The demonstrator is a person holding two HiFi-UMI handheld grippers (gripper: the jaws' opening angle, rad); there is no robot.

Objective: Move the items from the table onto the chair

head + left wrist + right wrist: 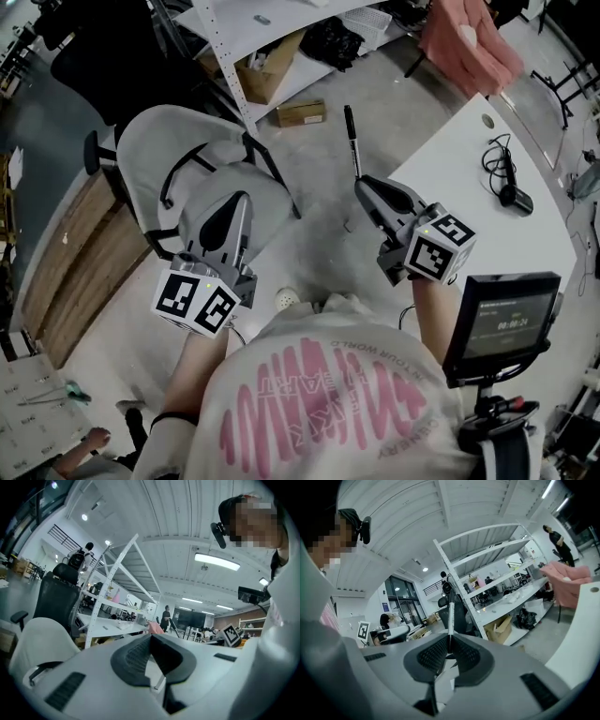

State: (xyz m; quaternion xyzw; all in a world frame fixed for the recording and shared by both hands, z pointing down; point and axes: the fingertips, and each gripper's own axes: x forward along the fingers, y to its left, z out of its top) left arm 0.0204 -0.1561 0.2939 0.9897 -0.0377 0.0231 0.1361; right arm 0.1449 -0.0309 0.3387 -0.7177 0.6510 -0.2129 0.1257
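Grey concrete floor (328, 66) fills the middle of the head view, with white metal shelving (225, 56) and a brown cardboard box (300, 113) lying near its foot.

At the left stands the light grey office chair (155, 141) with black armrests. What shows of its seat is bare, though the left tool (241, 200) hangs over part of it and hides the rest. In the left gripper view that tool's jaws (151, 637) meet at the tip with nothing between them.

Further right, the slim black marker pen (352, 141) sticks forward out of the right tool (361, 184), in the air over the floor between chair and bench. The right gripper view shows the jaws pressed together on the pen's lower end (450, 609), the barrel rising straight up from the pads.

At the right edge lies the white bench (450, 169), and on it a black corded gadget (507, 184) sits well apart from both tools. A pink cloth (469, 42) hangs beyond the bench's far end.

By my reading the task is at an early stage: no item is seen on the chair, the pen is lifted but not yet set down, and at least the corded gadget remains to be fetched.
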